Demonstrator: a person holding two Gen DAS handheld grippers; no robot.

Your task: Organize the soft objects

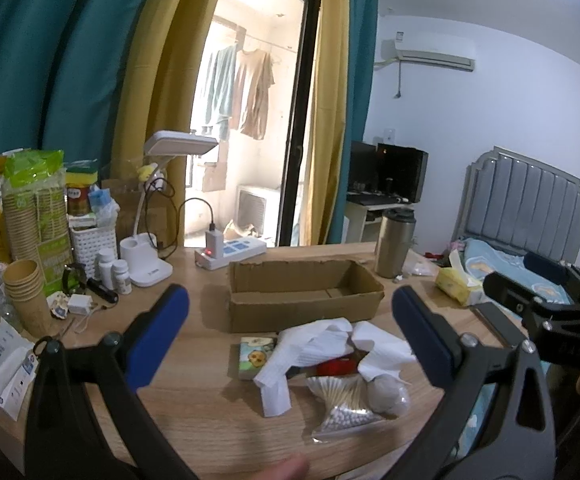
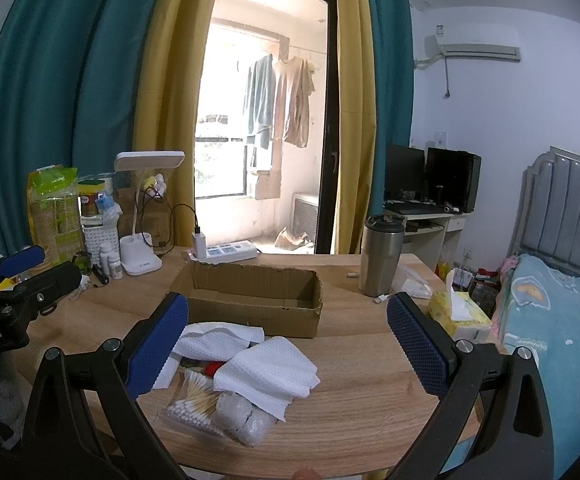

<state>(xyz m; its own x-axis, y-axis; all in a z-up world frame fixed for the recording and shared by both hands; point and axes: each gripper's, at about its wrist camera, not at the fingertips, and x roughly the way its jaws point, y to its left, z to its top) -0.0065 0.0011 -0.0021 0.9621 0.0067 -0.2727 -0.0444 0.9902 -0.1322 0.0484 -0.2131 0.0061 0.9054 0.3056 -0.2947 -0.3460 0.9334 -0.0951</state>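
Soft pile lies ahead of and below both wide-spread grippers, in front of the empty box.

The white cloths (image 2: 246,356) lie heaped on the wooden table (image 2: 362,396) with a bag of cotton swabs (image 2: 194,400) at their near edge, just short of the cardboard box (image 2: 250,300), whose long axis runs left to right. The left gripper (image 1: 290,336) frames the heap centrally; the right gripper (image 2: 288,340) has it left of centre. Both hold nothing, and I judge the left nearer.
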